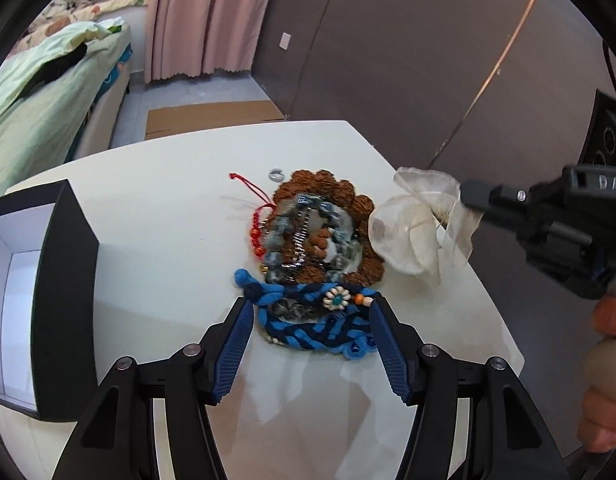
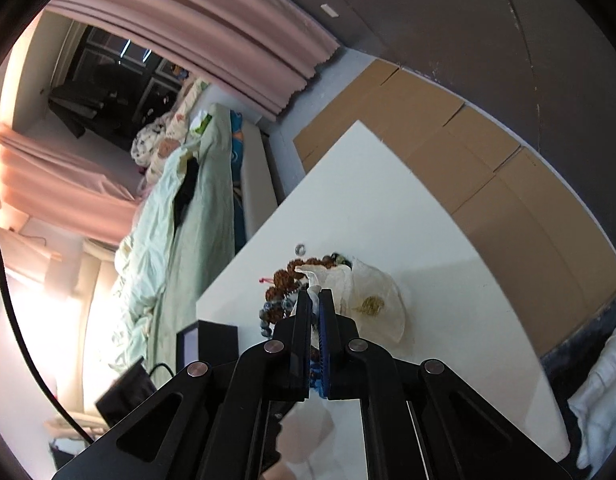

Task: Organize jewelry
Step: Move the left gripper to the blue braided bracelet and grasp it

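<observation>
A heap of jewelry lies mid-table: a brown seed-bead bracelet [image 1: 327, 184], a blue-grey stone bracelet [image 1: 276, 236], a red cord bracelet [image 1: 258, 236], a small silver ring [image 1: 275, 175] and a blue braided cord [image 1: 308, 332] with a flower bead. My left gripper [image 1: 311, 304] is open, its blue pads standing either side of the braided cord. My right gripper [image 1: 463, 194] comes in from the right, shut on the edge of a sheer white pouch [image 1: 411, 232] held beside the heap. In the right wrist view the pouch [image 2: 371, 300] spreads past the shut right gripper [image 2: 315, 294].
An open black box [image 1: 68, 300] with a white inside stands at the table's left. The white table [image 1: 168, 208] ends close behind the heap and at the right. Flat cardboard [image 2: 487, 168] lies on the floor beyond; a bed [image 1: 48, 92] is at far left. A hand [image 1: 603, 360] shows at right.
</observation>
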Motion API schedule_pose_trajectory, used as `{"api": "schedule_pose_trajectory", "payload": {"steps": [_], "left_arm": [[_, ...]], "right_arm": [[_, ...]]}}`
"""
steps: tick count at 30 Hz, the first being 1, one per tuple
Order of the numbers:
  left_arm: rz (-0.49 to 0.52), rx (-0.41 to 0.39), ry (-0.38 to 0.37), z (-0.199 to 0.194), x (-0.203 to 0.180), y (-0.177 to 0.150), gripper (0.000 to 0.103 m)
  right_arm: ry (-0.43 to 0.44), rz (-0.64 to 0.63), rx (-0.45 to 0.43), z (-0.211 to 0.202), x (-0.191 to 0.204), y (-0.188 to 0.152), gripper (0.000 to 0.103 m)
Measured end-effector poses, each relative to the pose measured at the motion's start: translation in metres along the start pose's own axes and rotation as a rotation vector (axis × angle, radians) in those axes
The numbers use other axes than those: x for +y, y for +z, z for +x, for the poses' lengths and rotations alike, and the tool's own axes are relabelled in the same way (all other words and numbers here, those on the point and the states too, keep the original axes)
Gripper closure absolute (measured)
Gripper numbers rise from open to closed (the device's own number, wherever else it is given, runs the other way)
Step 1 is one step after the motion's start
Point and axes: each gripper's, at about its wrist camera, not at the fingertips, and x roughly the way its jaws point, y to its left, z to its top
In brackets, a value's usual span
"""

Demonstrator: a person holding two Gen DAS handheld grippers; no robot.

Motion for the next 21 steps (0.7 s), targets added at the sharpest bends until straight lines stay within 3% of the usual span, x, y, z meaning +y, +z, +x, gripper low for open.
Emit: {"api": "schedule_pose_trajectory", "payload": {"steps": [5,12,17,21], "left_arm": [[0.056,-0.049,0.035,-0.013,-0.017,-0.008,0.041],[0.023,0.006,-0.01,0.005,-0.015,-0.01,0.042],[0.076,-0.012,0.029,0.013,-0.022,-0.007,0.042],[0.073,-0.009,0.017,0.018,-0.022,-0.004,0.043]], "right_arm": [[0.003,0.003,-0.02,-0.011,-0.004,0.005,0.098],[0.003,0.021,-0.042,-0.021,-0.01,0.005,0.098],[0.003,0.019,-0.029,-0.019,-0.011,0.004,0.098],[0.001,0.015,-0.026,-0.02,-0.011,0.003,0.098]]}}
